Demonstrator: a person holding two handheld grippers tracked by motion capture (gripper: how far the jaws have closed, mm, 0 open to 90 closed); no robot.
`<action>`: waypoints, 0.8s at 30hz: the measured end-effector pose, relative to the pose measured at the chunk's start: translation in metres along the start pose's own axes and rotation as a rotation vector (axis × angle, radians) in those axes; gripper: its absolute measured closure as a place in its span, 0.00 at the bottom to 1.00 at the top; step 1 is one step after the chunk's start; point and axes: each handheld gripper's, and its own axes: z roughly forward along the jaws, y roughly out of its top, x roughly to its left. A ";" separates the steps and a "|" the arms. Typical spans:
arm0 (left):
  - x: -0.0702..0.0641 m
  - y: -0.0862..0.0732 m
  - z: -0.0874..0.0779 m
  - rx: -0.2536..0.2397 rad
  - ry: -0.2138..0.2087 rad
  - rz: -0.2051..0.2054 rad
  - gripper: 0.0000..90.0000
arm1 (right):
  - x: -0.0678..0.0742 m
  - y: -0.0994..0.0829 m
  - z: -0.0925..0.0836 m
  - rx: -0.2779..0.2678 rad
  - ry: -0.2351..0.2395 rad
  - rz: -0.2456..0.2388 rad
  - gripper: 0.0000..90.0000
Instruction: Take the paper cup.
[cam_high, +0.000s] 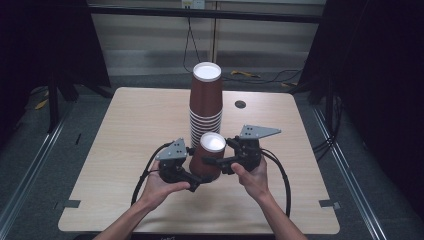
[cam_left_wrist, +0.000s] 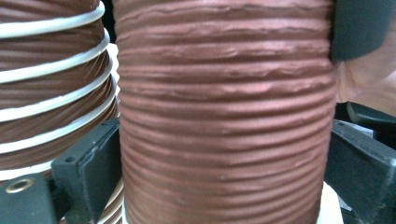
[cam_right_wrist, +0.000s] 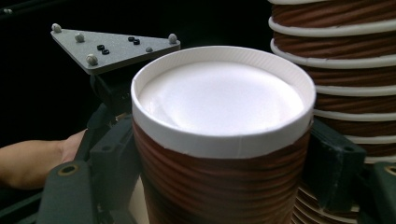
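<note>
While both grippers flank single brown cup (cam_high: 208, 157), cup stands upside down on table (cam_high: 125, 150), just in front of tall cup stack (cam_high: 205, 102), white base up. Left gripper (cam_high: 196, 181) low at cup's wide end; jaws spread, one either side of ribbed wall, not pressing. Right gripper (cam_high: 216, 162) higher on cup, jaws astride wall just under white rim; whether pads press, cannot tell. Left gripper's grey plate (cam_right_wrist: 112, 49) beyond cup in right gripper view.
</note>
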 end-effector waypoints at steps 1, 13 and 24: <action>0.000 0.001 0.001 -0.003 -0.003 -0.003 0.07 | 0.000 0.000 0.000 -0.005 0.002 0.000 0.26; 0.000 0.000 0.000 0.018 -0.017 -0.003 0.12 | 0.001 -0.002 0.002 0.002 0.009 -0.001 0.25; 0.005 -0.003 -0.002 0.079 -0.045 -0.002 0.16 | -0.003 -0.005 0.007 0.040 0.042 0.027 0.16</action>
